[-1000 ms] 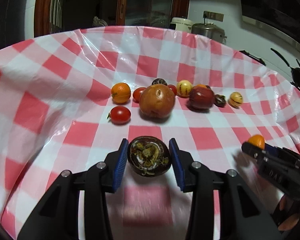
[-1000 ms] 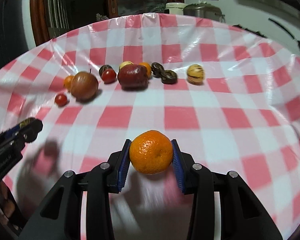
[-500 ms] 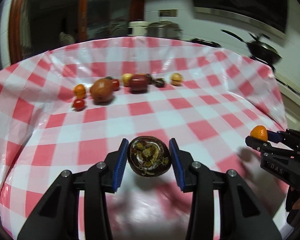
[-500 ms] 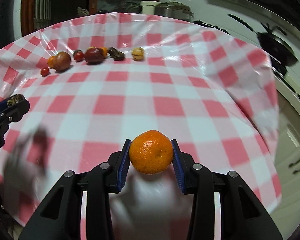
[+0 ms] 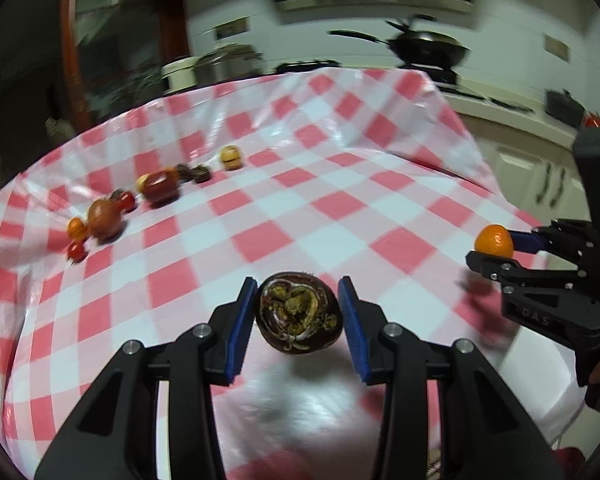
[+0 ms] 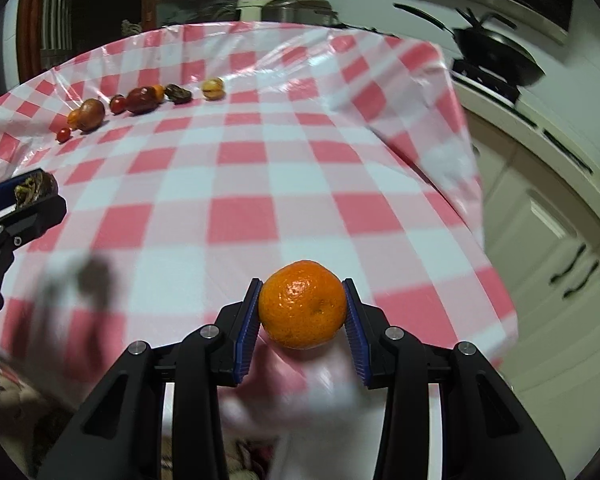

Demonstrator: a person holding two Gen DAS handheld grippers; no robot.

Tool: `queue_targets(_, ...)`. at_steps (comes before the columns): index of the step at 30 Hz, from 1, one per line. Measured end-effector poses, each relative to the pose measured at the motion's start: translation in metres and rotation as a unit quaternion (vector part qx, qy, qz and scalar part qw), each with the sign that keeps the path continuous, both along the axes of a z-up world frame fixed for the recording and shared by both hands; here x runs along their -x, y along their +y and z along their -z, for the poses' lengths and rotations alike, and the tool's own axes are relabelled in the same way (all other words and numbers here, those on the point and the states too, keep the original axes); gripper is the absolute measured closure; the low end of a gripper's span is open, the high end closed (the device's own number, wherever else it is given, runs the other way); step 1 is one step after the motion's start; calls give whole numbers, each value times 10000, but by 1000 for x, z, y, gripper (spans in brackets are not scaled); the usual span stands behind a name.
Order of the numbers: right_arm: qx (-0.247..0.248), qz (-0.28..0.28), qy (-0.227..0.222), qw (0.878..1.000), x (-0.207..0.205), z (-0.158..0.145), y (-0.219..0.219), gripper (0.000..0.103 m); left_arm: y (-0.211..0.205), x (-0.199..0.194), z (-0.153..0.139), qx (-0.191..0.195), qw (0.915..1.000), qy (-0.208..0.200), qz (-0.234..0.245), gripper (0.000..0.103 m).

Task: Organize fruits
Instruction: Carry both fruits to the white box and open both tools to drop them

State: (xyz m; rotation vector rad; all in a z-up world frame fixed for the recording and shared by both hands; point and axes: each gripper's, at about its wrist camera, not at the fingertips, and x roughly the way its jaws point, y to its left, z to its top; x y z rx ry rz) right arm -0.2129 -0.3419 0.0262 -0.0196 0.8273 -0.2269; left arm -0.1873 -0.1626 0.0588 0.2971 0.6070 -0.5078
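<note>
From my left wrist camera, my left hand-held gripper [image 5: 298,314] clamps a dark halved fruit [image 5: 298,318] above the near checked worktop [image 5: 320,208]; from my right wrist camera, my right hand-held gripper [image 6: 302,306] grips an orange [image 6: 302,304], the fruit row [image 6: 140,100] lying far left.

Left gripper [image 5: 298,316] and right gripper [image 6: 302,312] both clamped (each loaded), above the table.
</note>
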Motion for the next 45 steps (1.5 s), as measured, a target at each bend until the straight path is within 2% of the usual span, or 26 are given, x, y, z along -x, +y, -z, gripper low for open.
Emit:
queue_targets(5, -78, 317, 115, 9994, 30, 18, -24, 63, -39, 25, 5, -229, 9980, 17, 596, 61)
queue_targets(7, -276, 471, 4, 9985, 54, 23, -42, 64, -54, 34, 7, -321, 9961, 26, 822, 61)
queue_targets(9, -206, 760, 10, 9969, 74, 25, -58, 64, -70, 45, 9, -403, 9932, 49, 1095, 61)
queue_targets(13, -257, 1104, -17, 9936, 110, 29, -84, 64, -107, 71, 11, -534, 9828, 130, 1763, 61)
queue_targets(15, -308, 1365, 124, 9901, 127, 40, -102, 64, -121, 82, 13, -549, 9773, 168, 2039, 61)
queue_targets(17, -525, 1647, 305, 9845, 143, 59, -121, 64, -136, 92, 16, -522, 9700, 347, 2348, 61)
queue_targets(23, -1242, 1966, 890, 9685, 165, 116, -152, 63, -186, 124, 52, -831, 9351, 883, 3329, 61)
queue_targets(27, -1387, 1971, 1364, 9609, 166, 151, -157, 63, -218, 135, 103, -1353, 9087, 1422, 3685, 61)
queue_targets(29, -1406, 1984, 1609, 9565, 167, 167, -158, 63, -228, 137, 129, -1676, 9017, 1438, 3716, 61)
queue_targets(31, -1391, 1990, 1739, 9544, 169, 176, -158, 63, -236, 136, 155, -2008, 8913, 1610, 3733, 61)
queue_targets(34, -1467, 1993, 1867, 9507, 173, 188, -157, 63, -245, 130, 184, -2268, 8802, 1916, 3703, 61)
queue_targets(38, -1474, 2005, 1982, 9480, 173, 195, -156, 62, -255, 127, 205, -2428, 8686, 2079, 3786, 61)
queue_targets(40, -1497, 2024, 1955, 9478, 174, 193, -160, 56, -258, 128, 214, -2506, 8652, 2086, 3809, 61)
queue_targets(41, -1525, 2031, 1914, 9481, 168, 189, -162, 44, -258, 127, 215, -2468, 8652, 2132, 3808, 60)
queue_targets(42, -1550, 2041, 1833, 9490, 171, 184, -165, 40, -260, 127, 214, -2433, 8662, 2136, 3807, 59)
queue_targets(43, -1566, 2053, 1740, 9503, 171, 177, -168, 40, -258, 126, 211, -2389, 8677, 2104, 3817, 46)
queue_targets(44, -1576, 2074, 1622, 9518, 173, 168, -171, 40, -256, 127, 204, -2266, 8713, 2002, 3864, 28)
queue_targets(45, -1568, 2102, 1481, 9536, 176, 158, -174, 40, -255, 130, 198, -2159, 8751, 1889, 3898, 22)
